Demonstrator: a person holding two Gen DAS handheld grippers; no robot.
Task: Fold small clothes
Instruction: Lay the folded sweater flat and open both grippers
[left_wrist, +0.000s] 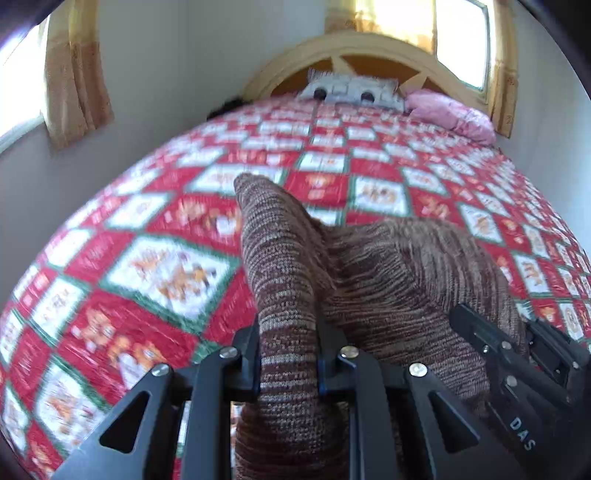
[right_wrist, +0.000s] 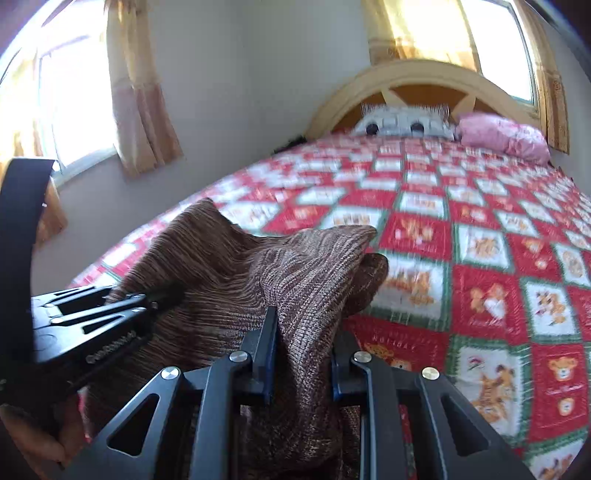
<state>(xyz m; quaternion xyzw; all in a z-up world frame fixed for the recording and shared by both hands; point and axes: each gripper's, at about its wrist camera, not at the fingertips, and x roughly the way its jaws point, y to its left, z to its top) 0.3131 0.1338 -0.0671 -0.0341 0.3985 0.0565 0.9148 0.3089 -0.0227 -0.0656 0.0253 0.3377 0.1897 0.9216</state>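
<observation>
A brown striped knit garment (left_wrist: 388, 266) hangs between both grippers above the bed. My left gripper (left_wrist: 288, 332) is shut on one bunched edge of it, which stands up past the fingers. The right gripper's body (left_wrist: 517, 354) shows at the lower right of the left wrist view, against the cloth. In the right wrist view my right gripper (right_wrist: 304, 332) is shut on another fold of the garment (right_wrist: 229, 266). The left gripper (right_wrist: 110, 314) shows at the left there, close beside. The garment's lower part is hidden below both grippers.
The bed has a red, white and green checked quilt (left_wrist: 155, 269) that also shows in the right wrist view (right_wrist: 480, 280). A grey pillow (left_wrist: 351, 90) and a pink pillow (left_wrist: 450, 112) lie at the wooden headboard (right_wrist: 406, 74). Curtained windows and a wall are on the left.
</observation>
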